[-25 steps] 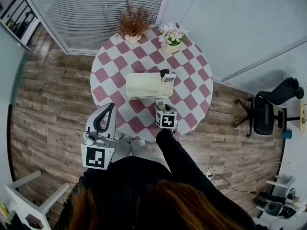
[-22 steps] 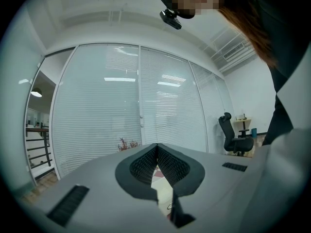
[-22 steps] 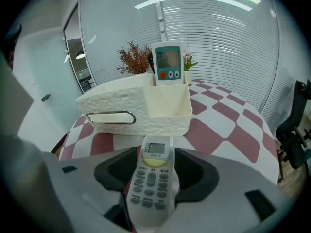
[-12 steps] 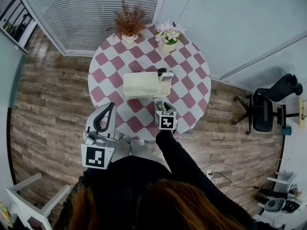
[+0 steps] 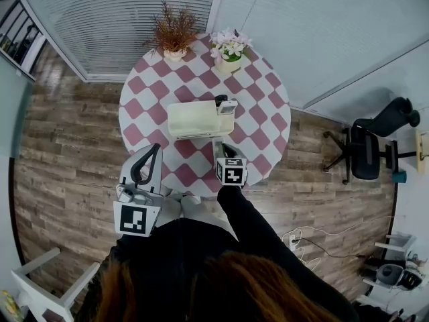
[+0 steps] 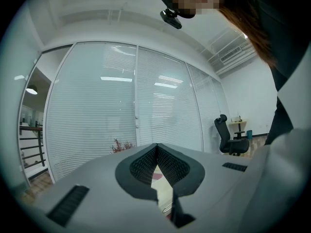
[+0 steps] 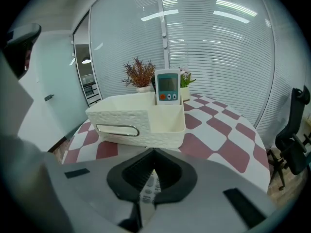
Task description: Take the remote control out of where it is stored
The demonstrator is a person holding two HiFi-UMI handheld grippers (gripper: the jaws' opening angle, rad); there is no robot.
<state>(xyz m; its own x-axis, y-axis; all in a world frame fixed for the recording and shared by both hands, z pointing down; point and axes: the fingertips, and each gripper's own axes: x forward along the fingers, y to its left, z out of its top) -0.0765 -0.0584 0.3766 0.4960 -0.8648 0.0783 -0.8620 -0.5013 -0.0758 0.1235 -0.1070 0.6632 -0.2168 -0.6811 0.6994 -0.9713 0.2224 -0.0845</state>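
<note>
A white remote with a small screen point(image 7: 167, 87) stands upright in the end compartment of the cream basket point(image 7: 141, 118); in the head view this remote point(image 5: 226, 106) sits at the right end of the basket point(image 5: 191, 119). My right gripper point(image 7: 154, 150) hovers over the table in front of the basket; its jaws have just been closing and now meet with nothing gripped. Through the gap below them shows a second remote point(image 7: 149, 187), buttons up, on the table. My left gripper point(image 5: 149, 154) is held level near the body, shut and empty point(image 6: 156, 147).
The round checkered table point(image 5: 268, 119) carries a dried plant point(image 5: 173, 35) and a flower pot point(image 5: 228, 49) at its far side. A black office chair point(image 5: 372, 156) stands to the right, a white chair point(image 5: 40, 287) at the lower left. Blinds cover the glass walls behind.
The right gripper has drawn slightly back from the basket toward the near table edge. The left gripper has not moved.
</note>
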